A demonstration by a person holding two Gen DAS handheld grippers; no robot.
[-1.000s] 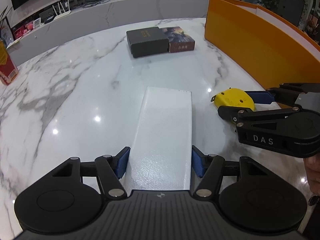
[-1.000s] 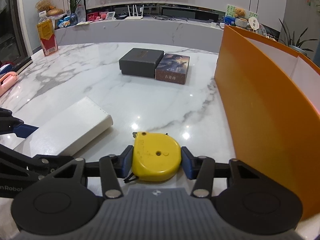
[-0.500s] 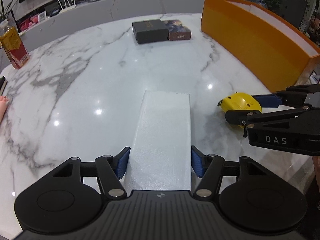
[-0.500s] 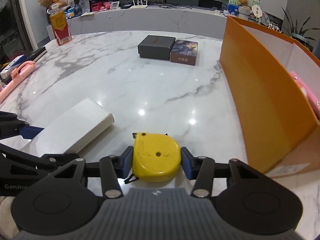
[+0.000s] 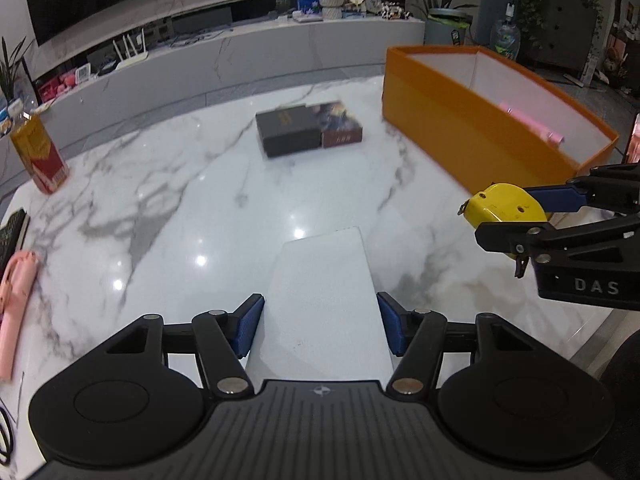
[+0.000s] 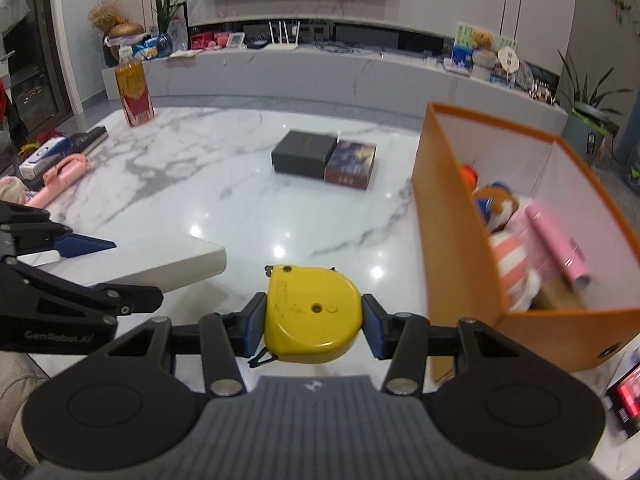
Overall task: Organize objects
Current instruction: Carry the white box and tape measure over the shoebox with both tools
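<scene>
My left gripper point(image 5: 320, 330) is shut on a flat white box point(image 5: 322, 300) and holds it above the marble table point(image 5: 160, 208). My right gripper point(image 6: 314, 326) is shut on a yellow tape measure point(image 6: 312, 312), lifted above the table, left of the orange box point(image 6: 452, 216). The tape measure point(image 5: 506, 210) and right gripper also show at the right of the left wrist view. The white box point(image 6: 160, 260) shows at the left of the right wrist view. The orange box point(image 5: 460, 136) is open; a plush toy point(image 6: 498, 204) and a pink roll point(image 6: 556, 244) lie inside.
A black box point(image 5: 288, 132) and a dark book point(image 5: 340, 124) lie side by side mid-table. A bottle with a red label point(image 5: 38, 156) stands at the far left. A pink object point(image 5: 16, 304) lies near the left edge.
Both grippers have risen well above the table with the white box and the tape measure still held. The inside of the orange box has come into view.
</scene>
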